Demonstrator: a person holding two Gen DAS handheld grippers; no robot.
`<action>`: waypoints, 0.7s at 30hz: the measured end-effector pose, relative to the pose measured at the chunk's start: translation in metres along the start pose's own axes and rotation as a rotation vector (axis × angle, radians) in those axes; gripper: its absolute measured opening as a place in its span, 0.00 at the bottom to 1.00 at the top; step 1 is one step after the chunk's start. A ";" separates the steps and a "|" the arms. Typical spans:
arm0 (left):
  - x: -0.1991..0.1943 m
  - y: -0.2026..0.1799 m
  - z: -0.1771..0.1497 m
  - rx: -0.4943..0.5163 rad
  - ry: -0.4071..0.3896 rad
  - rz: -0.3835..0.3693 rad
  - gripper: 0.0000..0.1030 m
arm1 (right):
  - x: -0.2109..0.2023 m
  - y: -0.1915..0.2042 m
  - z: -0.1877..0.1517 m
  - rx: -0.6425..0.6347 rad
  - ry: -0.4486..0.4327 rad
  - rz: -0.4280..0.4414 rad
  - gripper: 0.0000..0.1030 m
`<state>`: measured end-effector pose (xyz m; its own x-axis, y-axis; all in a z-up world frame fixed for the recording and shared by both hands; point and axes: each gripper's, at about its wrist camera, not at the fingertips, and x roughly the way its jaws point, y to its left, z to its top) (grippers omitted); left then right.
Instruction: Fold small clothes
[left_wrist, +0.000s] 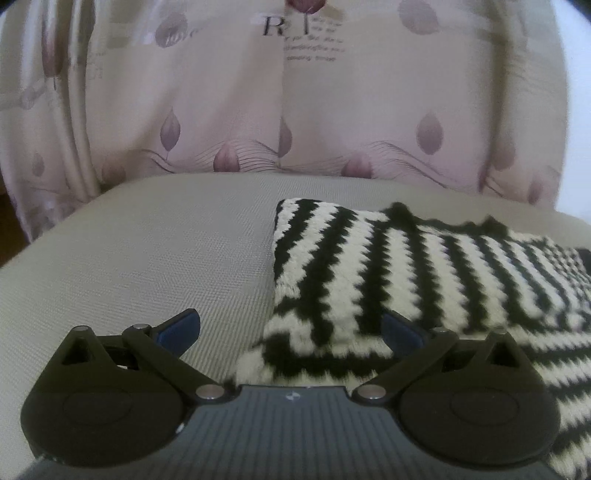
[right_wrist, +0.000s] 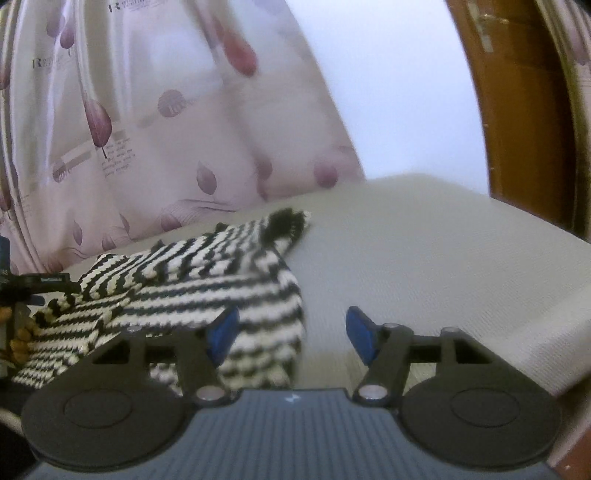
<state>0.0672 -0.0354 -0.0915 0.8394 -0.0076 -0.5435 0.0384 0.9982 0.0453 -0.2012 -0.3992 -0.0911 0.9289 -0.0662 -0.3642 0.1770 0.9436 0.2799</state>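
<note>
A black-and-white striped knit garment (left_wrist: 388, 266) lies folded on the beige cushion (left_wrist: 155, 251). My left gripper (left_wrist: 290, 332) is open, low over the garment's near left corner, with its right finger resting over the knit and its left finger over bare cushion. In the right wrist view the same garment (right_wrist: 207, 280) lies to the left, with a sleeve end pointing back right. My right gripper (right_wrist: 291, 332) is open at the garment's near right edge, its left finger over the knit, its right finger over the cushion (right_wrist: 424, 258).
A pink curtain with leaf print (left_wrist: 258, 110) hangs right behind the cushion. A wooden door frame (right_wrist: 524, 110) stands at the right. The other gripper's black body (right_wrist: 26, 288) shows at the left edge of the right wrist view.
</note>
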 end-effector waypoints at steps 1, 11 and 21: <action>-0.009 -0.001 -0.001 0.008 0.002 -0.006 1.00 | -0.005 -0.001 -0.001 0.003 -0.004 -0.004 0.63; -0.095 -0.008 0.003 0.041 -0.007 -0.032 1.00 | -0.021 -0.005 -0.016 0.055 -0.015 0.006 0.63; -0.120 -0.015 0.001 0.086 -0.050 -0.024 1.00 | -0.030 -0.002 -0.028 0.067 -0.015 0.026 0.64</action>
<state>-0.0333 -0.0496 -0.0261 0.8638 -0.0367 -0.5026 0.1036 0.9890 0.1058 -0.2386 -0.3902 -0.1055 0.9382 -0.0473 -0.3427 0.1735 0.9213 0.3479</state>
